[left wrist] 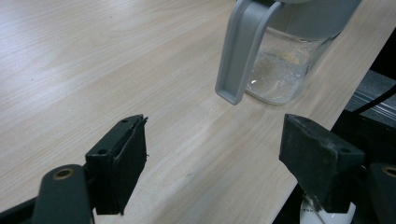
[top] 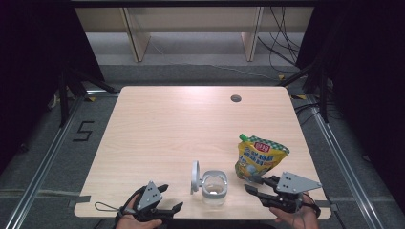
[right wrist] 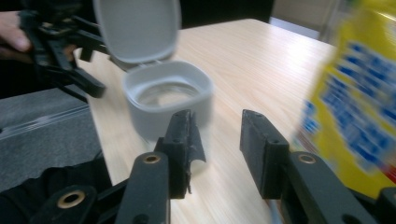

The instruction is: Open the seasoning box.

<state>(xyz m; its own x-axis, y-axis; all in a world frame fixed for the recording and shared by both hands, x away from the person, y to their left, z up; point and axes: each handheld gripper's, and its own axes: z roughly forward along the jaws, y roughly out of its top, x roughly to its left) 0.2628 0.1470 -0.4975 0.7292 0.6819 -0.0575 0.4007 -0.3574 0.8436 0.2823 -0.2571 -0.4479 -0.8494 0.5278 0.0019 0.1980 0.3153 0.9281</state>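
The far two thirds of the table lie bare, open for a gripper to pass anywhere. Near the front edge, the clear jar stands in the middle with its grey lid flipped upright on its left side, blocking an approach from the left. The yellow pouch stands just right of the jar, leaving a narrow gap between them. Left of the lid the near table is free, up to the left gripper
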